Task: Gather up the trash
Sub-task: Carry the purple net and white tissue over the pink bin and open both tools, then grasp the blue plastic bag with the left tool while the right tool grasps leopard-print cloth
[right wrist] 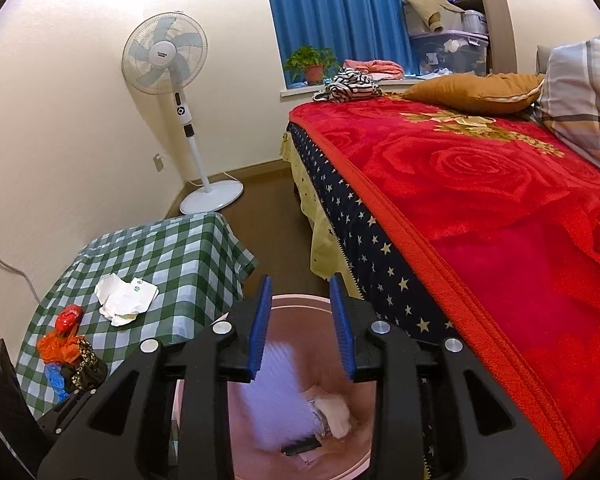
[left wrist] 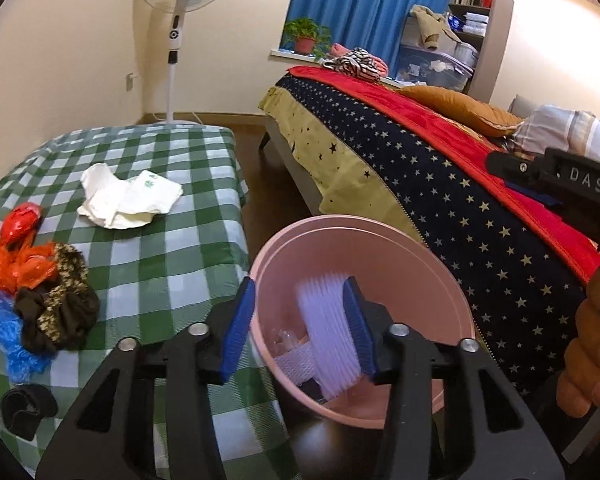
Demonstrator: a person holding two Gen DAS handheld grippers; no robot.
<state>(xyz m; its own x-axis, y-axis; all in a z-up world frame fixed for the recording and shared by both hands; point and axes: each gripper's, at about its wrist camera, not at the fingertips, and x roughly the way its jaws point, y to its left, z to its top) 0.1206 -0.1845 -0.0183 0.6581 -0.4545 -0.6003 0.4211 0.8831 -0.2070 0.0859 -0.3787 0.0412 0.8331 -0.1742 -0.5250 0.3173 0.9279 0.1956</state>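
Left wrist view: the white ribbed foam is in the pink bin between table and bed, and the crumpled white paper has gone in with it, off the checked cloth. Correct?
Not quite. The white ribbed foam is in the pink bin, but the crumpled white paper lies on the checked cloth, outside the bin. The left wrist view shows this; the right wrist view agrees.

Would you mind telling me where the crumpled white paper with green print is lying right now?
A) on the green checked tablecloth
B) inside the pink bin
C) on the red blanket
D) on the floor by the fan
A: the white paper rests on the green checked tablecloth, apart from the pink bin.
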